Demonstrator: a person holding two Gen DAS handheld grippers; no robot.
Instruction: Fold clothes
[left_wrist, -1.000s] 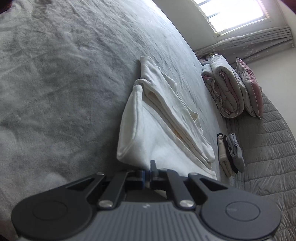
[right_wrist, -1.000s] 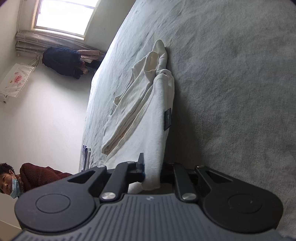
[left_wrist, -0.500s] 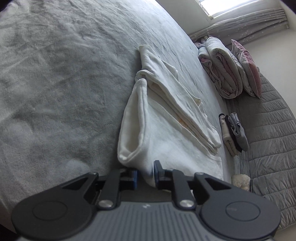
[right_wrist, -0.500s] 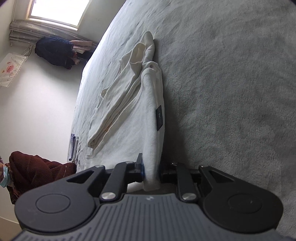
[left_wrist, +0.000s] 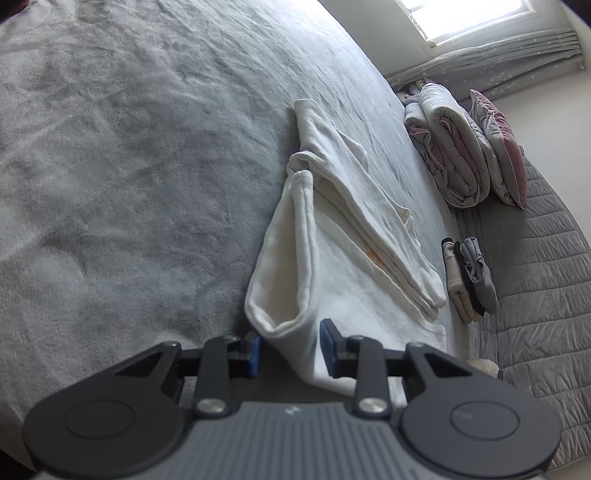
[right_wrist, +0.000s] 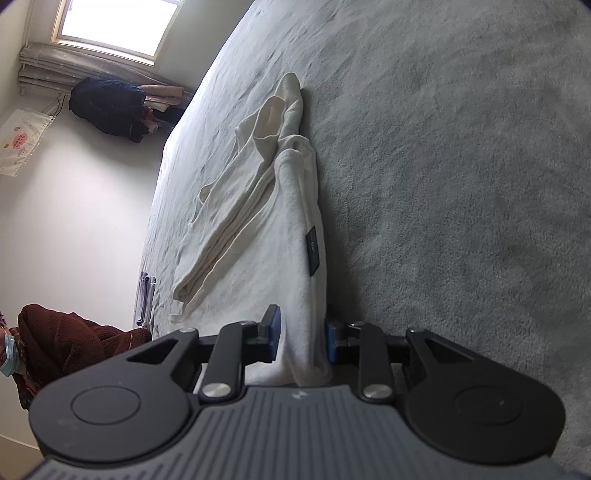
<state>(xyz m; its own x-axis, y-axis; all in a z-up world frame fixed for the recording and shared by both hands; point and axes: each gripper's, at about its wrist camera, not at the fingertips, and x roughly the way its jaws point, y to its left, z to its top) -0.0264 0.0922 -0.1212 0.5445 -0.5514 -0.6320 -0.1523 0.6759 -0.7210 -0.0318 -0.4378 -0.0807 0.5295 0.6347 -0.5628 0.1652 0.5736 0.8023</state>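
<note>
Left gripper (left_wrist: 290, 349) and right gripper (right_wrist: 301, 338): I'm opening both jaws, cream garment (left_wrist: 332, 258) edge slack between them | released since a second ago | garment at 12 o'clock on grey bed (left_wrist: 129, 166) | fold laid.

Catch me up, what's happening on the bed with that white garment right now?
A person with a claw in each hand is folding a white garment on the grey bedspread. Both the left claw and the right claw are at its near edge, jaws opening with the fabric between them, so the fold looks just laid down and is being let go. A small stack of folded clothes sits beyond it.
</note>
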